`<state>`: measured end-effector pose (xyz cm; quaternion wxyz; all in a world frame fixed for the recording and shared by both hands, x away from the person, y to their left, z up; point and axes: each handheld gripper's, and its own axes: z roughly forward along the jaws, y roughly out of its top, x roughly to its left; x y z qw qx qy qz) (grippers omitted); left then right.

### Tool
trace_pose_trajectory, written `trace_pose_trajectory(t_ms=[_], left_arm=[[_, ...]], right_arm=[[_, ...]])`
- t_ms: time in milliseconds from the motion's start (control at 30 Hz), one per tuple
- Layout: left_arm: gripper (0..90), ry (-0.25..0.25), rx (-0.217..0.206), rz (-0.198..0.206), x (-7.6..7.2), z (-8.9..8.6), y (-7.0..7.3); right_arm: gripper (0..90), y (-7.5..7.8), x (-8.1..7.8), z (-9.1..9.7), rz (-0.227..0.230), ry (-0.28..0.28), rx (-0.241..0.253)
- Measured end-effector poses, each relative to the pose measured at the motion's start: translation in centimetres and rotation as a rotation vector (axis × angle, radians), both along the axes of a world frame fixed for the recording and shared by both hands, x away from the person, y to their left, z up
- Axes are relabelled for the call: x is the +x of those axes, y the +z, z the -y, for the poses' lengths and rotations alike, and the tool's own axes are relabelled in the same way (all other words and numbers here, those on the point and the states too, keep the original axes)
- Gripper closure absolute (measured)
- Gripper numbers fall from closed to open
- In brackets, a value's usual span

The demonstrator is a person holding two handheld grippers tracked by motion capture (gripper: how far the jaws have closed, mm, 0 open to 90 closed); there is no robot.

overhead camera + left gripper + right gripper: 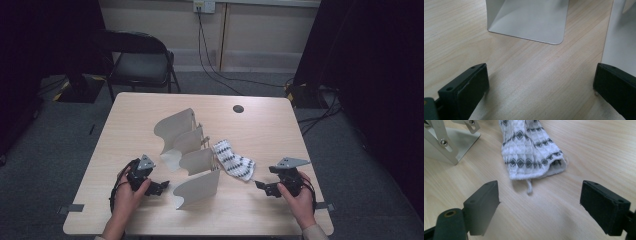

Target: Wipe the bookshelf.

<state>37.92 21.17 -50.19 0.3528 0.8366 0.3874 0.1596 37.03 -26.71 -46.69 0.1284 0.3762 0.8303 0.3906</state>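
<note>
1. The left hand-held gripper (159,187) sits low over the worktop (260,130) near its front edge, jaws spread wide with nothing between them.
2. Just ahead of it stands a rack of curved metal plates (192,150); in the left gripper view the flat foot of one plate (529,22) rests on the wood in front of the jaws.
3. The right hand-held gripper (261,186) is near the front right of the worktop, jaws likewise spread and empty.
4. A white cloth with dark diamond bands (234,160) lies flat on the worktop, just right of the rack and close ahead of the right gripper.
5. In the right gripper view the cloth (531,150) lies apart from both jaws, a small loop of thread trailing from its near edge.
</note>
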Motion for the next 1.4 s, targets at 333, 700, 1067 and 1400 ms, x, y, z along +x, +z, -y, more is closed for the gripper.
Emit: trace_pose_trajectory(t_ms=[333, 700, 1067, 1400], left_arm=[[0.0, 0.000, 0.000, 0.000, 0.0, 0.0, 0.0], [0.0, -0.001, -0.001, -0.001, 0.0, 0.0, 0.0], [0.0, -0.001, -0.001, -0.001, 0.0, 0.0, 0.0], [0.0, -0.002, -0.001, -0.001, 0.0, 0.0, 0.0]], right_arm=[[15.1, -0.4, -0.6, 1.4, -0.006, -0.015, 0.003], [15.1, -1.3, -1.2, 2.6, -0.019, -0.024, -0.015], [15.1, -1.9, -1.8, 3.5, -0.028, -0.015, -0.036], [15.1, -2.5, -2.0, 4.1, -0.032, -0.020, -0.055]])
